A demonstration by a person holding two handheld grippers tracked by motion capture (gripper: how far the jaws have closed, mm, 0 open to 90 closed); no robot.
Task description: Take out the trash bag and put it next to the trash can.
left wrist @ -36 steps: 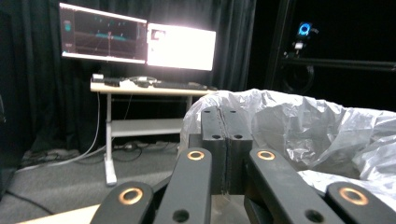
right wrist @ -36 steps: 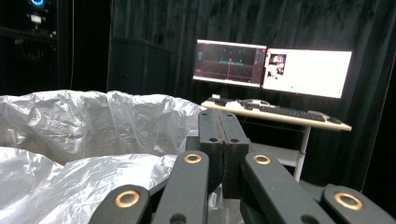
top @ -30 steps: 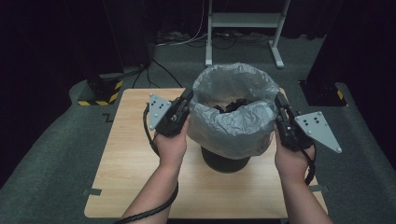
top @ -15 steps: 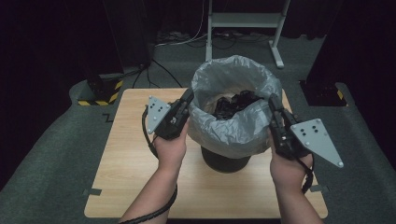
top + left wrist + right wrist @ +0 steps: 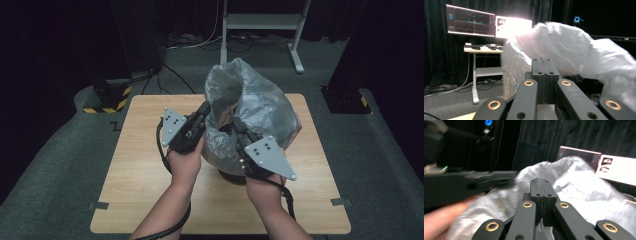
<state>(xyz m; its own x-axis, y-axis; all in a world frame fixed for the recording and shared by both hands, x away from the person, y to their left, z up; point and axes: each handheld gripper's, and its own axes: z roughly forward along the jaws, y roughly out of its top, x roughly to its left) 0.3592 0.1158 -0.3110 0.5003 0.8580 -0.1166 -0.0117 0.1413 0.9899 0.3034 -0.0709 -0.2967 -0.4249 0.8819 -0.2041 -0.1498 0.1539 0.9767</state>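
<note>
On the left, my left gripper (image 5: 204, 111) has its jaws clamped tight on the edge of the grey bin liner (image 5: 260, 112), which sits mid-table (image 5: 150, 165) over the dark bin (image 5: 235, 176). Moving right, my right gripper (image 5: 236, 124) is pinched on the liner's near edge too. I'd call this gathering the bag mouth; next, I need the 2 grips brought together, then lifted without tearing.
</note>
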